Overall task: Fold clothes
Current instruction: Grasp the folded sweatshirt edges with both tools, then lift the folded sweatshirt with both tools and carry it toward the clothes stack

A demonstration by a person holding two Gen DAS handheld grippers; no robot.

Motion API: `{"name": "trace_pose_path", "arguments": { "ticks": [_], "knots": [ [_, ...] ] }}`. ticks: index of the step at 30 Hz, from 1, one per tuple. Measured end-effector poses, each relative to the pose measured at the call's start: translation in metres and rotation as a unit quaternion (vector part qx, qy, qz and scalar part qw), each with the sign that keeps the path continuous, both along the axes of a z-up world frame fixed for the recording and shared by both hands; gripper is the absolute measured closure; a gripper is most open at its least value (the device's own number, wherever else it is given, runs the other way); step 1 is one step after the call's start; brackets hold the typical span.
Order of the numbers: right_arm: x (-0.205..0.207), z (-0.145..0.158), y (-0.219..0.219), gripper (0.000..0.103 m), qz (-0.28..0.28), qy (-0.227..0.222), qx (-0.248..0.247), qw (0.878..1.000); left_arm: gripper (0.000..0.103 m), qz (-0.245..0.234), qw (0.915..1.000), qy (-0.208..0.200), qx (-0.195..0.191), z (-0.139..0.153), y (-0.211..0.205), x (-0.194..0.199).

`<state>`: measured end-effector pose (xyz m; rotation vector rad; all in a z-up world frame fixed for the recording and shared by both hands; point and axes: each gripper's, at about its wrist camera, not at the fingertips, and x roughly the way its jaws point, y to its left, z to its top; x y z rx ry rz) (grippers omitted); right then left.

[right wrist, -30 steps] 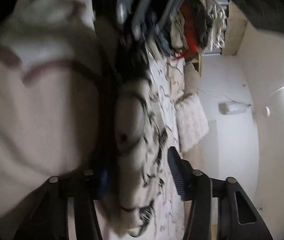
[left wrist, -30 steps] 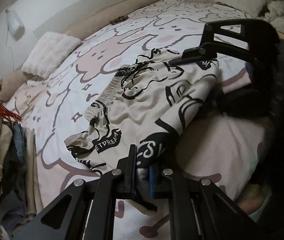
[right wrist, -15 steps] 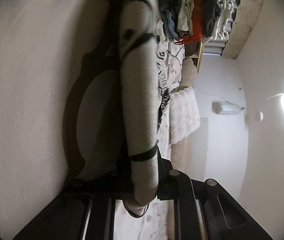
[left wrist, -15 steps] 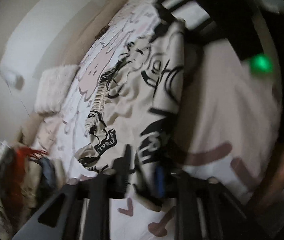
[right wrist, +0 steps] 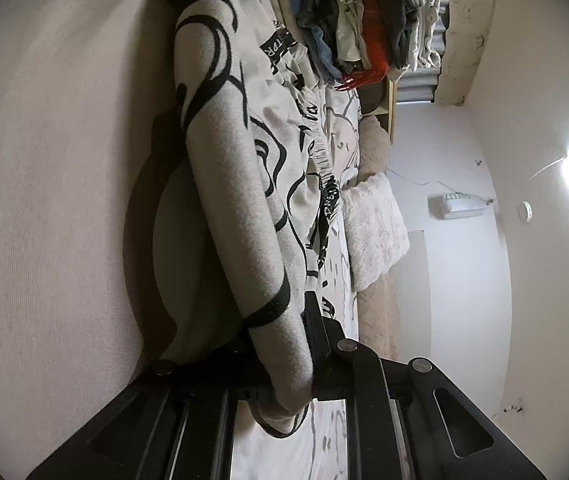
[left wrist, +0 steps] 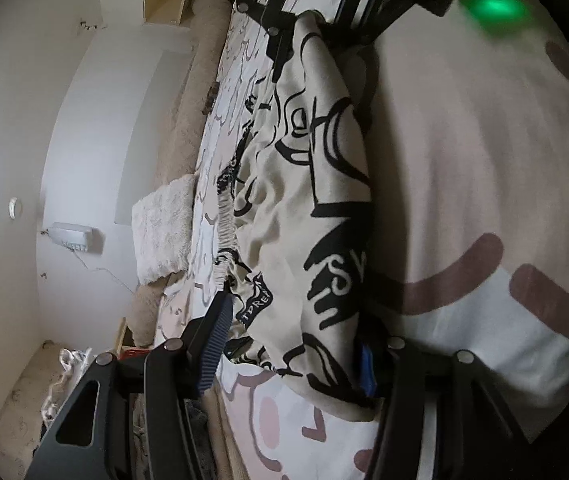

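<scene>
A cream garment (left wrist: 304,200) with black graffiti print and a gathered elastic waistband lies folded over on the pink and white cartoon bedsheet (left wrist: 484,160). My left gripper (left wrist: 290,340) stands open at the garment's near end; the cloth lies loose between its wide-apart fingers, its edge against the blue pad (left wrist: 366,372). My right gripper (right wrist: 280,332) is shut on the folded edge of the garment (right wrist: 236,160) at the other end. In the left wrist view, that right gripper (left wrist: 304,20) pinches the cloth at the top.
A fluffy white pillow (left wrist: 162,232) (right wrist: 376,228) and a long beige bolster (left wrist: 200,80) line the wall side of the bed. A heap of other clothes (right wrist: 364,20) sits past the garment. A white power strip (left wrist: 72,236) hangs on the wall.
My left gripper has let go of the garment's hem and opened wide. My right gripper, open a second ago, has shut on the folded edge. Both views have rolled sideways.
</scene>
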<state>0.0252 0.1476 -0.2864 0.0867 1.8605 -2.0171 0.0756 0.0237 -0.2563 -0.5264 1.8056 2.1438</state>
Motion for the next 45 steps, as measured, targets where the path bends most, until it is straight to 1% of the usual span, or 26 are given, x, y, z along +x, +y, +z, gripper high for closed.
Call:
{"name": "trace_pose_path", "arguments": {
  "ticks": [5,9,15,20,23,25,28,32,34,37,40,41,42,43,45],
  "knots": [
    [0.002,-0.002,0.0,0.087,-0.007,-0.001,0.005,1.0,0.05,0.012,0.9994,-0.021,0.023,0.004,-0.001,-0.011],
    [0.003,-0.004,0.0,0.087,-0.012,-0.002,0.008,1.0,0.05,0.017,0.9989,-0.031,0.032,0.006,0.0,-0.018],
    [0.01,-0.01,0.006,0.087,-0.014,0.002,0.008,1.0,0.05,0.016,0.999,-0.027,0.032,0.004,0.002,-0.02],
    [0.012,-0.012,0.009,0.087,-0.014,0.004,0.0,1.0,0.052,0.014,0.9995,-0.015,0.023,-0.004,0.004,0.002],
    [0.011,-0.012,0.009,0.087,-0.013,0.003,0.002,1.0,0.059,0.013,0.9995,-0.021,0.019,-0.007,0.006,0.006],
    [0.01,-0.012,0.009,0.087,-0.013,0.0,0.002,1.0,0.067,0.011,0.9995,-0.024,0.014,-0.01,0.008,0.007],
    [0.011,-0.012,0.01,0.087,-0.013,-0.002,0.0,1.0,0.075,0.01,0.9995,-0.028,0.008,-0.013,0.009,0.01],
    [0.011,-0.012,0.011,0.087,-0.012,-0.006,-0.003,1.0,0.077,0.012,0.9994,-0.032,0.008,-0.015,0.01,0.01],
    [0.01,-0.011,0.011,0.087,-0.011,-0.011,-0.003,1.0,0.084,0.017,0.9987,-0.046,0.014,-0.016,0.009,0.007],
    [0.01,-0.009,0.011,0.087,-0.005,-0.02,0.0,1.0,0.089,0.026,0.9973,-0.064,0.027,-0.017,0.008,0.002],
    [0.009,-0.006,0.012,0.087,-0.001,-0.031,0.0,1.0,0.091,0.049,0.9913,-0.1,0.069,-0.009,0.005,-0.01],
    [0.009,-0.004,0.012,0.087,0.0,-0.034,0.0,0.999,0.091,0.062,0.987,-0.117,0.09,-0.004,0.003,-0.015],
    [0.008,-0.001,0.011,0.09,-0.001,-0.042,0.0,0.999,0.092,0.073,0.9828,-0.131,0.108,0.001,0.002,-0.019],
    [0.007,0.002,0.011,0.091,-0.003,-0.052,0.0,0.999,0.093,0.089,0.9763,-0.149,0.13,0.009,0.001,-0.025],
    [0.003,0.014,0.008,0.092,-0.009,-0.083,-0.011,0.996,0.093,0.113,0.9649,-0.17,0.165,0.024,-0.002,-0.035]
  ]
}}
